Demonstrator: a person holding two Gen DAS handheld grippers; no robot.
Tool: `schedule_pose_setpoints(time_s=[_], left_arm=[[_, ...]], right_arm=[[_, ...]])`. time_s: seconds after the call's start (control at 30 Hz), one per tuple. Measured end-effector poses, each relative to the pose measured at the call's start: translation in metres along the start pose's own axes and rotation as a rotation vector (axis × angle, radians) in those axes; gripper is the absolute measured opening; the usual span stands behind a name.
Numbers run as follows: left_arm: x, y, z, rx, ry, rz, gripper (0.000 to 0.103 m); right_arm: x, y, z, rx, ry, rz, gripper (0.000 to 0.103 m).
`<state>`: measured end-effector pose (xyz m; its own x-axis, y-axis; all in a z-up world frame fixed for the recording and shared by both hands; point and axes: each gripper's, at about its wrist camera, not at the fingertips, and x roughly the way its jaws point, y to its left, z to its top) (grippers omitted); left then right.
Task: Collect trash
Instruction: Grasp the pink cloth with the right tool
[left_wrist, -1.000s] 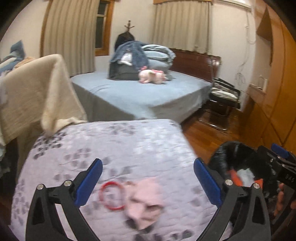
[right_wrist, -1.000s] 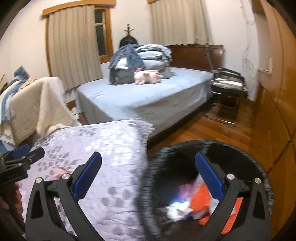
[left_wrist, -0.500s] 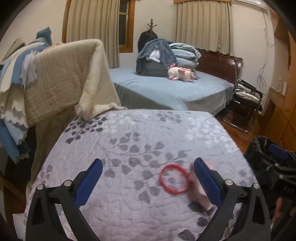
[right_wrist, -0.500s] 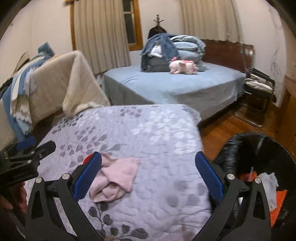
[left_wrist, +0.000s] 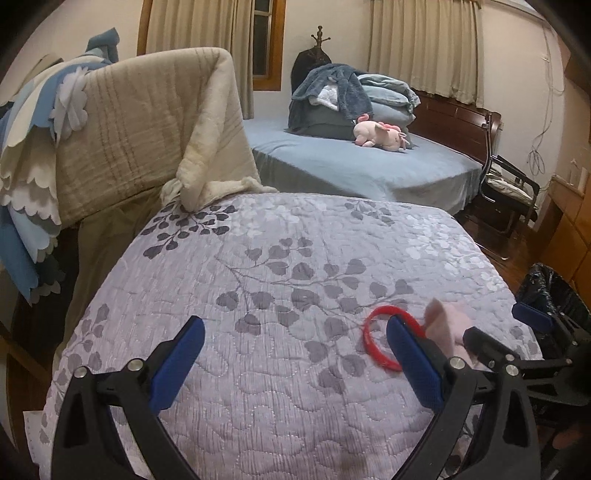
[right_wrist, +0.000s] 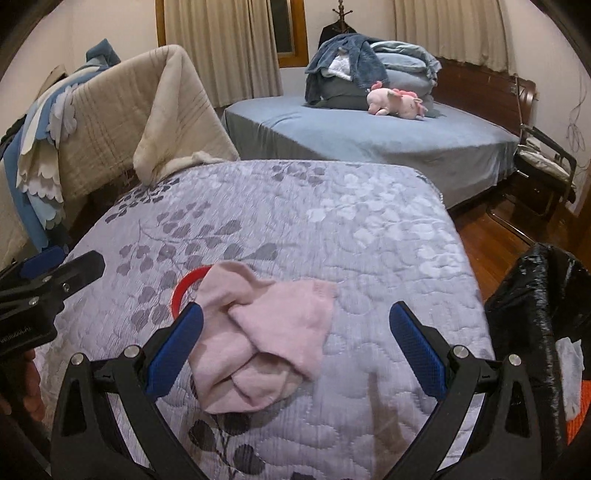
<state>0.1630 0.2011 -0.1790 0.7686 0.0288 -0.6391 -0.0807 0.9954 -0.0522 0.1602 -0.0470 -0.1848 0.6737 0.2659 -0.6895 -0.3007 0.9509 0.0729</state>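
The crumpled pale pink cloth (right_wrist: 266, 332) lies on the lilac quilted bedspread with a grey leaf print (right_wrist: 295, 206), directly ahead of the right gripper (right_wrist: 295, 345), whose blue-padded jaws are spread wide and hold nothing; the cloth sits between them, nearer the left-hand pad. Tucked partly under the cloth's far left edge is a thin red plastic ring (right_wrist: 183, 288), flat on the bedspread. The left gripper (left_wrist: 295, 363) hovers over bare quilt beside these, its jaws likewise spread and empty; from its camera the red ring (left_wrist: 373, 341) shows just past its right-hand pad, with the pink cloth (left_wrist: 448, 328) touching the ring on the far side. To the right of the bed, down at floor level, stands a bin lined with a black plastic bag (right_wrist: 532, 306), with white and orange scraps visible inside it. Further off, a beige blanket (left_wrist: 147, 129) hangs over a rail at the left, and a second bed with a blue sheet (left_wrist: 351, 162) carries folded bedding and a pink plush toy (left_wrist: 380, 134).
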Motion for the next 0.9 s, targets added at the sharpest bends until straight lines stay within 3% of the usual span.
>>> schedule_pose_setpoints(time_s=[0.5, 0.53, 0.57, 0.63, 0.7, 0.87, 0.9], left_arm=[[0.009, 0.014, -0.002, -0.025, 0.014, 0.015, 0.097], [0.009, 0.014, -0.002, -0.026, 0.015, 0.015, 0.097], [0.009, 0.014, -0.003, -0.026, 0.016, 0.014, 0.097], [0.009, 0.013, -0.002, -0.026, 0.018, 0.013, 0.097], [0.009, 0.013, -0.003, -0.025, 0.018, 0.012, 0.097], [0.01, 0.008, -0.003, -0.027, 0.025, 0.006, 0.097], [0.01, 0.007, -0.003, -0.025, 0.026, 0.004, 0.097]], right_arm=[[0.021, 0.018, -0.005, -0.047, 0.091, 0.04, 0.097], [0.021, 0.018, -0.006, -0.047, 0.096, 0.043, 0.093], [0.022, 0.018, -0.006, -0.046, 0.104, 0.052, 0.078], [0.026, 0.017, -0.007, -0.042, 0.128, 0.084, 0.06], [0.027, 0.016, -0.008, -0.032, 0.135, 0.091, 0.054], [0.024, 0.014, -0.008, -0.039, 0.125, 0.1, 0.019], [0.022, 0.014, -0.008, -0.05, 0.119, 0.095, 0.017]])
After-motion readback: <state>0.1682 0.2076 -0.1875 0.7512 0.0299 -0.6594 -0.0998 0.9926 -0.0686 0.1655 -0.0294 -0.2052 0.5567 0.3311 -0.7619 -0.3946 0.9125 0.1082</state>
